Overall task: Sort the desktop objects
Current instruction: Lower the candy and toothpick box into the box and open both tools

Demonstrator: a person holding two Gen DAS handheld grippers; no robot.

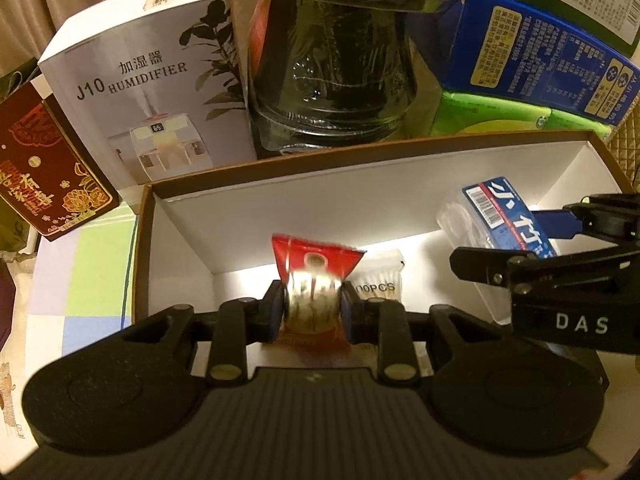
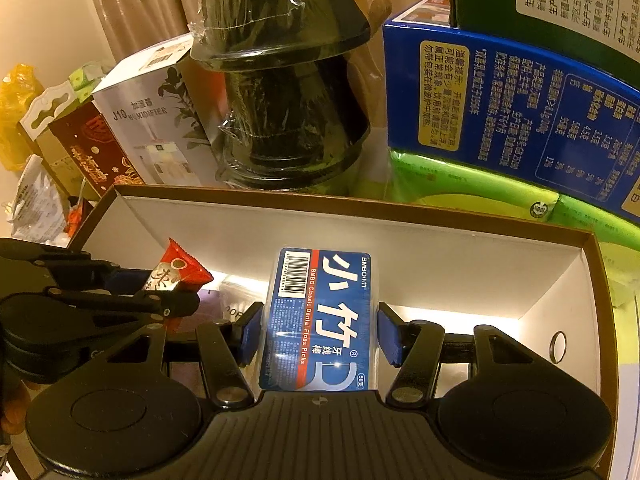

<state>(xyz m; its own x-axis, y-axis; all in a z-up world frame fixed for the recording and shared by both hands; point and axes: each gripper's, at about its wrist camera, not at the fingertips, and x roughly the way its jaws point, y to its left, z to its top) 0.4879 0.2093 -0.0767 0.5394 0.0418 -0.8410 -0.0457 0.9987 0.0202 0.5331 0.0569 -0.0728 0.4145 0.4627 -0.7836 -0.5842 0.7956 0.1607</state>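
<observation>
- Both grippers hang over the open white box (image 2: 440,248), mid-drop.
- The left gripper (image 1: 313,307) pinches a red snack packet (image 1: 316,276); the right gripper (image 2: 320,334) clasps a floss-pick case (image 2: 324,312).
- Next, likely: release each inside the box, clear of the cotton-swab pack (image 1: 378,280) and the black ring (image 2: 558,347).
- Stacked cartons (image 2: 500,112) crowd behind the box.

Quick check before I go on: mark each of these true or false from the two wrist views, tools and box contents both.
1. The left tool grips a red snack packet. True.
2. The right tool holds a green carton. False: a blue floss pick box sits between its pads.
3. Both tools are over the open cardboard box. True.
4. The open box holds nothing else. False: a cotton swab pack lies inside.
5. The humidifier box lies inside the open box. False: it stands behind it.
</observation>
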